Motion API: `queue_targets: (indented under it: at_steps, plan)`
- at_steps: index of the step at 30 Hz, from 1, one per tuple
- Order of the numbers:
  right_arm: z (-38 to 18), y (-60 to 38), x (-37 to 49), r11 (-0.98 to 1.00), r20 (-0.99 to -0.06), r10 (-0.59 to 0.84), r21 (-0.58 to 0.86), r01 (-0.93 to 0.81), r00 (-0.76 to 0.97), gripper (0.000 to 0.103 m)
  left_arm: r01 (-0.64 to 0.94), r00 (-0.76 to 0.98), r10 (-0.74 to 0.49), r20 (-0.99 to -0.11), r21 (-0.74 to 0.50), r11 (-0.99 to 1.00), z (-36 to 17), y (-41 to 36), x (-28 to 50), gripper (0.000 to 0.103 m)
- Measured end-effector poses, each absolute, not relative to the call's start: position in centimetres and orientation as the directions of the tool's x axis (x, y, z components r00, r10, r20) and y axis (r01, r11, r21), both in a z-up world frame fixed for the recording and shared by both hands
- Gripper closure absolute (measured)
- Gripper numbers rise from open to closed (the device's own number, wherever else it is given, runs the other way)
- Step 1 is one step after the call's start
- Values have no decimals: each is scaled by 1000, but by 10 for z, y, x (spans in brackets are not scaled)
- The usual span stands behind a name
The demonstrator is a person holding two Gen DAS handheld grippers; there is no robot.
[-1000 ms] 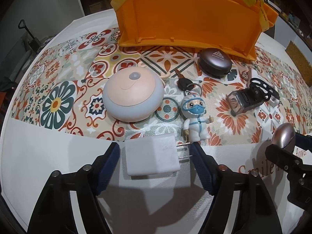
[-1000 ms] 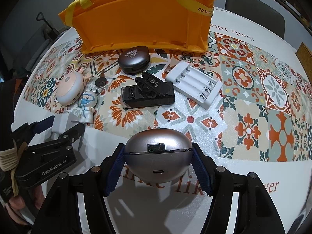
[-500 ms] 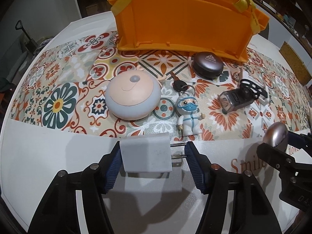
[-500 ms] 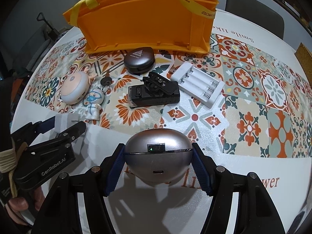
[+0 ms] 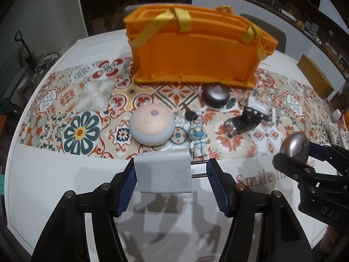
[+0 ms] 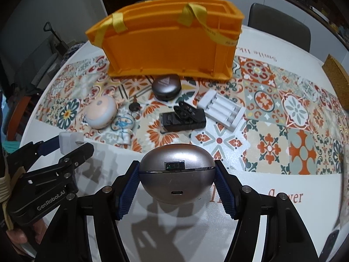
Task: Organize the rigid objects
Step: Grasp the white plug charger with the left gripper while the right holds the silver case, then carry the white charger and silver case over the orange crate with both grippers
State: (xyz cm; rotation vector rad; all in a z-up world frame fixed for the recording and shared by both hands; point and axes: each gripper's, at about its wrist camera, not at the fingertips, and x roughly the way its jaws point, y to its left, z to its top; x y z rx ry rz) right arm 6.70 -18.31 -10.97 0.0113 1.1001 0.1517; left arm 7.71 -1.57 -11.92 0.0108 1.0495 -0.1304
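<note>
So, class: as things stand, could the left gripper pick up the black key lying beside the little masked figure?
Probably not yet. The left gripper is already shut on a white plug, so it has no free jaws for the key. The path itself looks open, past the figure.

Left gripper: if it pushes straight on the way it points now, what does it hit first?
Probably the masked figurine or the round pink-and-grey gadget beside it; both lie just past the white charger in the left gripper jaws. Depth is unclear, so it could meet the table short of them.
</note>
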Motion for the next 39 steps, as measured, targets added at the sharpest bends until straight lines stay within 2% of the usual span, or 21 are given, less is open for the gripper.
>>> queue_targets:
  at_steps: [21, 39]
  plan:
    - [-40, -169, 59, 992, -811, 123, 92, -83, 572, 37, 172, 593, -154, -790, -63, 983, -48, -4, 84, 40]
    - [-21, -168, 100, 993, -784, 112, 103, -51, 611, 37, 183, 633, -172, -754, -71, 981, -21, -1, 132, 40]
